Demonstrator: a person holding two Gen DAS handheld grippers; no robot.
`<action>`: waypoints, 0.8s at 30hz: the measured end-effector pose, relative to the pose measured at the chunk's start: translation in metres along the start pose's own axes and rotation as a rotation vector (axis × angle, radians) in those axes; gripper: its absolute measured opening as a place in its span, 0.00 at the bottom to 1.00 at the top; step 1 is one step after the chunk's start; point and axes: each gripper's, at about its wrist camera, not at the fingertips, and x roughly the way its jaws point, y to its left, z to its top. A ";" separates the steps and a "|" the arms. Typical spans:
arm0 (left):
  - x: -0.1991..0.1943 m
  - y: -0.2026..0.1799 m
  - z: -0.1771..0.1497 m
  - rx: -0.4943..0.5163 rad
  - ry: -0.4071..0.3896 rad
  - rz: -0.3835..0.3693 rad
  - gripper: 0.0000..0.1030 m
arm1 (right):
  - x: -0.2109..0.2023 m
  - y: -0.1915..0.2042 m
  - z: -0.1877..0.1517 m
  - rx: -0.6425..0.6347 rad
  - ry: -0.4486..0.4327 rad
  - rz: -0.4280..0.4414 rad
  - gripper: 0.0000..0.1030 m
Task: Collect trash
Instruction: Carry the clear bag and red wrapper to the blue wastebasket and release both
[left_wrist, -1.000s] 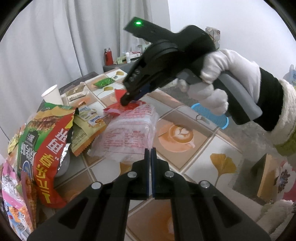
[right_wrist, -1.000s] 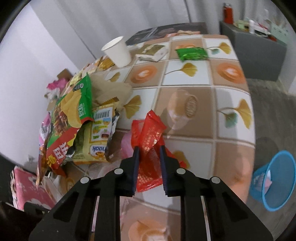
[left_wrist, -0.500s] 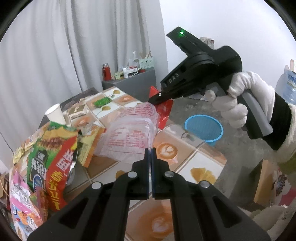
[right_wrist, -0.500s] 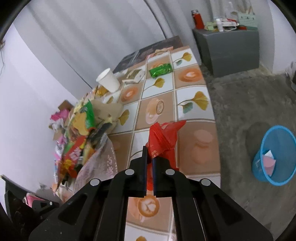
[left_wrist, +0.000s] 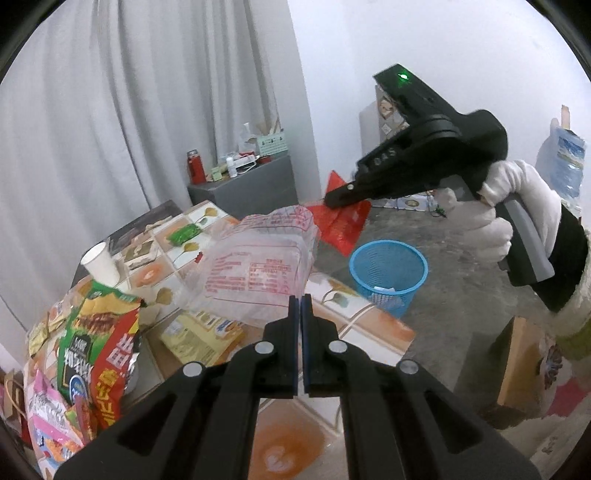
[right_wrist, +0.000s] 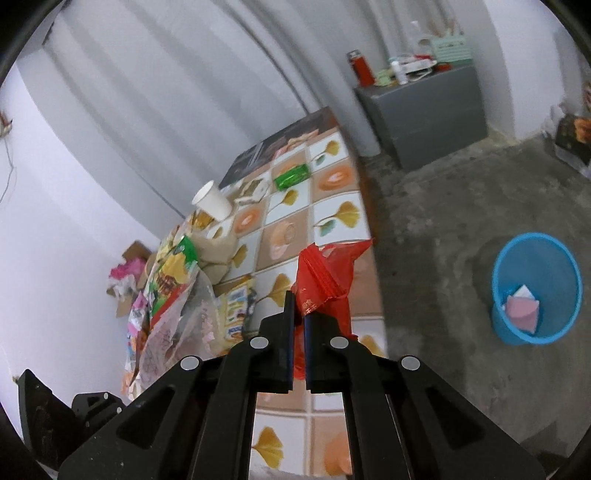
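Note:
My left gripper (left_wrist: 299, 306) is shut on a clear plastic bag with red print (left_wrist: 258, 269) and holds it above the table. My right gripper (right_wrist: 299, 306) is shut on a red wrapper (right_wrist: 325, 277) and holds it in the air near the table's right edge; it also shows in the left wrist view (left_wrist: 332, 201), with the red wrapper (left_wrist: 343, 221) hanging above the blue mesh bin (left_wrist: 388, 273). The blue bin (right_wrist: 535, 288) stands on the floor with some pink and white paper inside.
The tiled table (right_wrist: 332, 214) carries a heap of snack bags (left_wrist: 96, 350), a white paper cup (left_wrist: 99, 264), a green wrapper (right_wrist: 291, 176) and a yellow packet (left_wrist: 199, 336). A grey cabinet (right_wrist: 424, 114) stands at the back wall. A cardboard box (left_wrist: 517, 369) sits on the floor.
Both grippers rose from the table with their loads. The right gripper carried the red wrapper to the right, toward the blue bin. The clear bag lifted off the heap.

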 end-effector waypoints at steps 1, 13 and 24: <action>-0.001 -0.003 0.002 0.003 -0.002 -0.005 0.01 | -0.005 -0.005 -0.001 0.011 -0.010 -0.007 0.03; 0.070 -0.035 0.067 0.061 0.032 -0.231 0.01 | -0.050 -0.103 -0.017 0.210 -0.083 -0.140 0.03; 0.209 -0.113 0.143 0.121 0.208 -0.469 0.01 | -0.037 -0.225 -0.026 0.480 -0.078 -0.243 0.03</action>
